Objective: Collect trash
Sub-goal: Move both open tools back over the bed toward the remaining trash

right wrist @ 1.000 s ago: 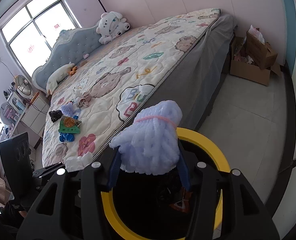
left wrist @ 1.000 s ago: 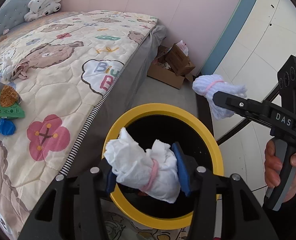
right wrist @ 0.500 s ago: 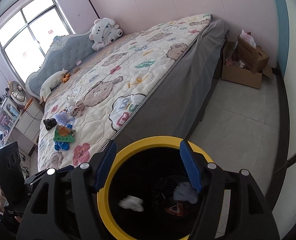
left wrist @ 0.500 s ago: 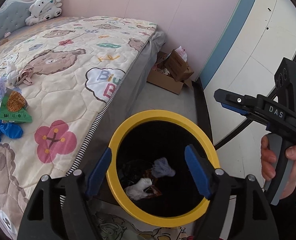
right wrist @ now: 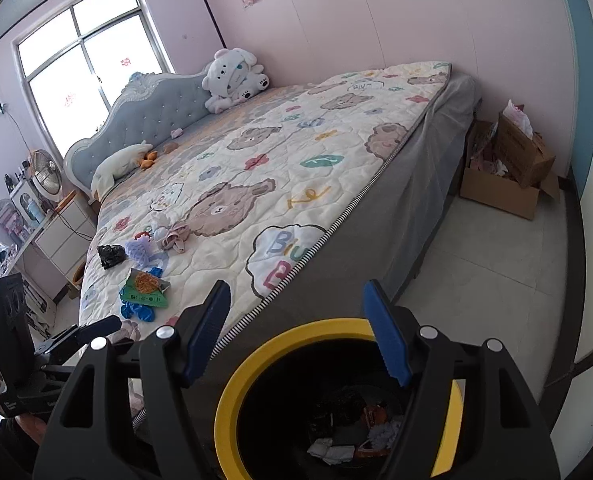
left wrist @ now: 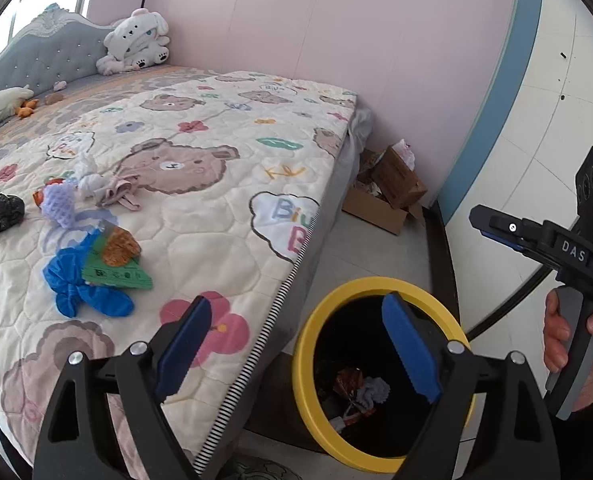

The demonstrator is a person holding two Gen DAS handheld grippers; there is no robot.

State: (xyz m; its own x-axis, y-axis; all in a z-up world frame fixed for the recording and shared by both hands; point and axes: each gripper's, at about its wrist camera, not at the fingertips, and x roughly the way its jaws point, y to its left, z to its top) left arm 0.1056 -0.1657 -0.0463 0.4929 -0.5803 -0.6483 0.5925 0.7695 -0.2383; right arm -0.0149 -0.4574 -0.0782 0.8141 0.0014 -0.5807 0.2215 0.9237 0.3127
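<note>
A black trash bin with a yellow rim (left wrist: 316, 320) (right wrist: 232, 380) stands on the floor beside the bed and holds several wads of trash (left wrist: 370, 390) (right wrist: 332, 450). My left gripper (left wrist: 296, 344) is open and empty, above the bed edge and the bin's left rim. My right gripper (right wrist: 296, 332) is open and empty above the bin; it also shows at the right of the left wrist view (left wrist: 492, 226). On the quilt lie a blue glove (left wrist: 80, 288), a green wrapper (left wrist: 116, 272), a lilac wad (left wrist: 60, 204), a white wad (left wrist: 90, 178) and a black wad (left wrist: 4, 212).
The bed (right wrist: 280, 184) fills the left with a plush toy (right wrist: 234, 78) at the headboard. Open cardboard boxes (right wrist: 508, 176) sit on the floor by the pink wall. A white cabinet and a fan (right wrist: 48, 172) stand far left.
Both grippers opened and dropped their wads into the bin: the white one from the left, the lilac one from the right. Both grippers then pulled back and turned left toward the bed.
</note>
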